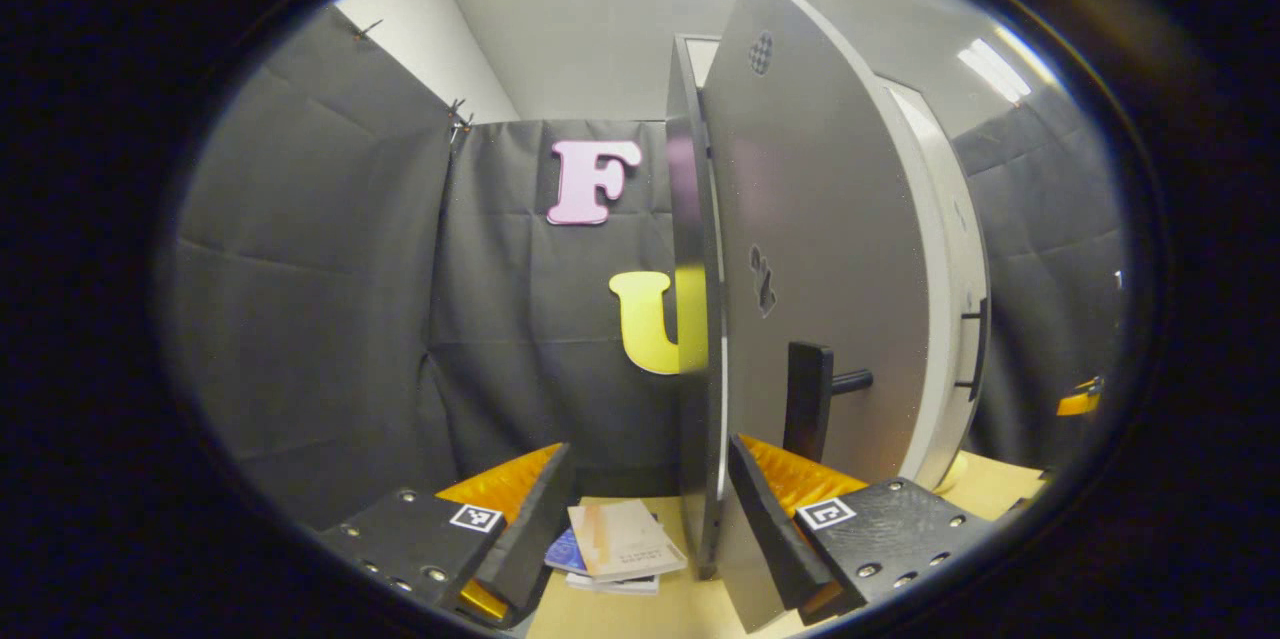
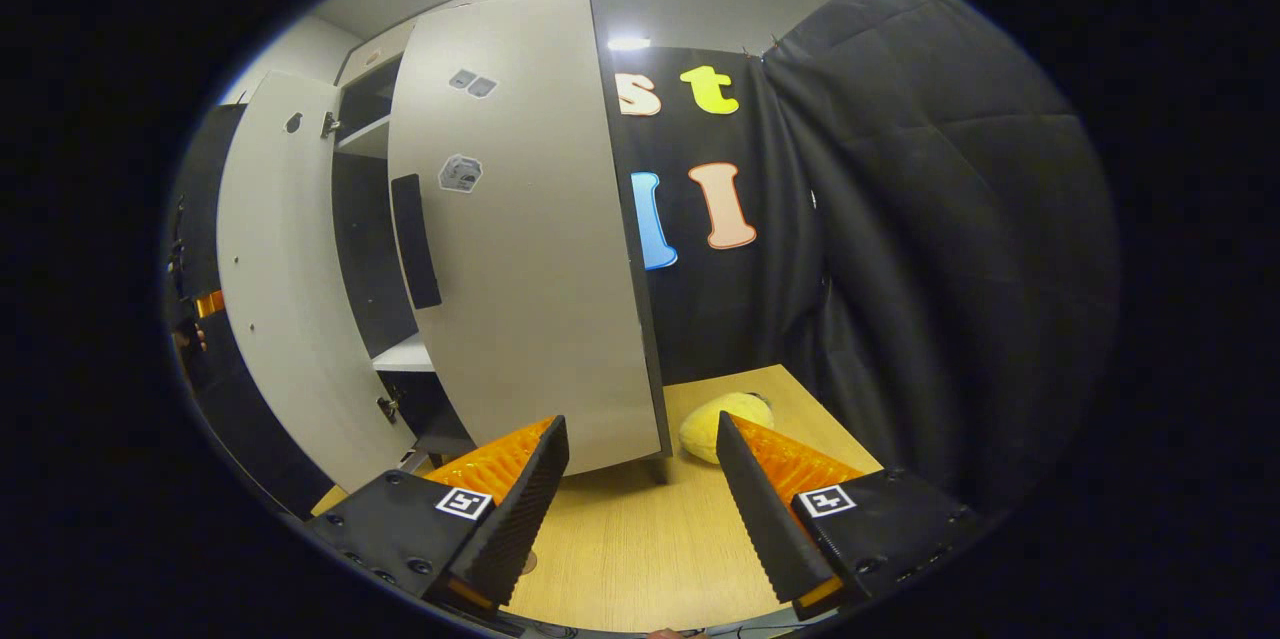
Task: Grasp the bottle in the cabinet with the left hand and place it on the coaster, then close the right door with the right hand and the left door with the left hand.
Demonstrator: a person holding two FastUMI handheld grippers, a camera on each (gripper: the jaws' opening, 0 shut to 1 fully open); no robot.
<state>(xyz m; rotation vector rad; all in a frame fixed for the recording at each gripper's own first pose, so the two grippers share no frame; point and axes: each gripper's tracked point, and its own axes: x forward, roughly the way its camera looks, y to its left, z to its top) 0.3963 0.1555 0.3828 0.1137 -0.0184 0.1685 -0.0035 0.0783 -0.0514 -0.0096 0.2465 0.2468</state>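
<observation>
You're working over a light wooden table point(image 2: 640, 549) in a booth walled with black cloth, with a grey cabinet point(image 2: 372, 219) standing on it.

In the left gripper view, your left gripper point(image 1: 640, 529) has its jaws apart, and the edge of the left door point(image 1: 700, 319) stands between them, closer to the right finger; you cannot tell whether that finger touches it. The door's outer face runs off toward 2 o'clock, with its dark handle point(image 1: 808, 399) just above the right finger. Below the jaws, at 6 o'clock, a small stack of books point(image 1: 620, 544) lies on the table. Far out at 3 o'clock the other door's handle point(image 1: 975, 349) shows.

In the right gripper view, your right gripper point(image 2: 640, 479) also has its jaws apart and empty, low above the table. The right door point(image 2: 530, 239) hangs ajar at 11 o'clock, its handle point(image 2: 415, 239) dark against the grey. Beyond it at 10 o'clock the left door point(image 2: 285, 289) stands open, shelves visible between them. A yellow plush toy point(image 2: 722, 422) rests on the table just beyond the right finger. The bottle and coaster cannot be made out.
</observation>
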